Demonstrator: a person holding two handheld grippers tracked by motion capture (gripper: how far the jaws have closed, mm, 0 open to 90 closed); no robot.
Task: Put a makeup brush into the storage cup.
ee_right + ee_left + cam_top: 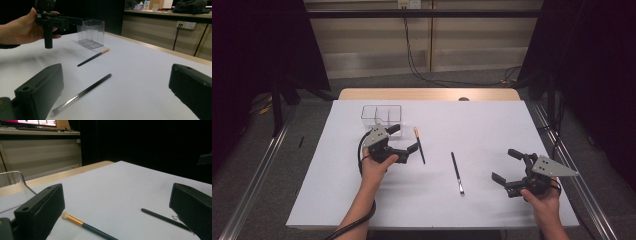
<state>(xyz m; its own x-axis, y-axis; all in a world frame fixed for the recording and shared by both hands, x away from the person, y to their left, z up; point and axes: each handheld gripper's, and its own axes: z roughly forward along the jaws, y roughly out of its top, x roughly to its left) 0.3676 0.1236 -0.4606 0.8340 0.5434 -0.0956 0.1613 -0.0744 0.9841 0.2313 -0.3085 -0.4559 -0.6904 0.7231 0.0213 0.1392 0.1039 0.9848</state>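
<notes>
The left gripper (405,138), jaws spread, hovers beside the dark gold-ferruled makeup brush (419,145). The right gripper (505,165) is likewise spread, holding nothing.

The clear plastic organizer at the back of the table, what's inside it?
The clear organizer looks empty: its see-through walls show only dividers. Both brushes, the gold-banded brush and the thin brush, lie on the white table outside it.

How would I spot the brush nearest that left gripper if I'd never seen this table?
Start at the clear box near the far left of the white table. Just right of it, beside the left gripper, lies a dark-handled brush. Its gold band and pale bristles set it apart from the all-dark, silver-tipped brush farther right.
</notes>
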